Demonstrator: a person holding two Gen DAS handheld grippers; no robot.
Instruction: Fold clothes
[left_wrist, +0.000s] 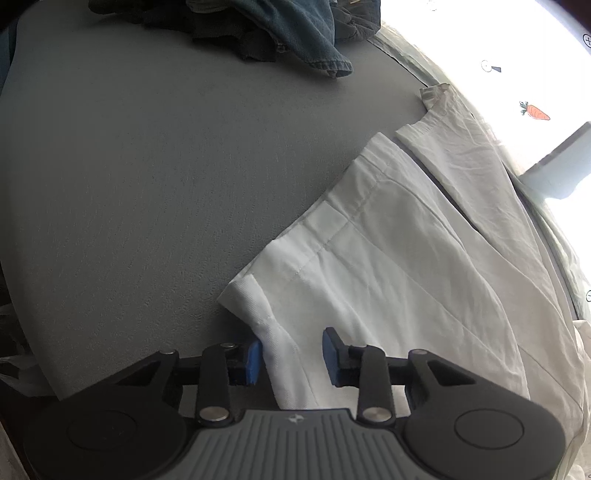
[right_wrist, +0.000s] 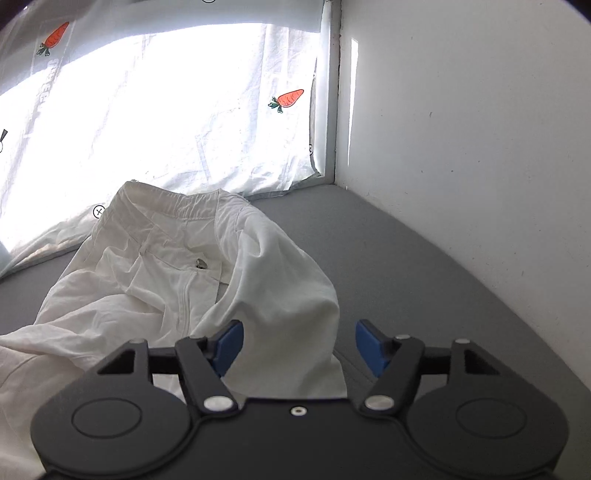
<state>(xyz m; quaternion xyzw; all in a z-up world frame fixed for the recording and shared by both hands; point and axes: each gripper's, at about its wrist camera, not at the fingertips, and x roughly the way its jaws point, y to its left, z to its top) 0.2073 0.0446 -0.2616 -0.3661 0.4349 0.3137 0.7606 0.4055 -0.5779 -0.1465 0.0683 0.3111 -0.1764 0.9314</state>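
1. Left gripper (left_wrist: 293, 360): jaws stood partly apart, blue pads (left_wrist: 254, 363) on either side of the hem corner of the white trousers (left_wrist: 388, 266). The left pad touched the cloth fold; the right pad stood clear of it with a gap. Cloth lay between the jaws, but no firm pinch was visible.
2. Right gripper (right_wrist: 299, 349): jaws stood about half open. A raised hump of the same white trousers (right_wrist: 207, 266) sat between and just beyond the pads (right_wrist: 229, 345). The left pad lay against the fabric; the right pad was apart from it, over bare grey surface. Nothing was clamped.
3. The trousers lay spread on the grey table (left_wrist: 166, 166), along its right side in the left wrist view, legs side by side with a narrow dark gap between them. In the right wrist view the elastic waistband lay at the far end, near the curtain, with the fly and a small metal fastener visible.
4. Dark clothes pile (left_wrist: 280, 29): heaped at the far edge of the table, well apart from the trousers, blue-grey fabric on top.
5. White curtain (right_wrist: 166, 118) with carrot prints hung behind the table, brightly backlit; its lower edge rested on the far table edge.
6. White wall (right_wrist: 480, 147) bounded the table on the right.
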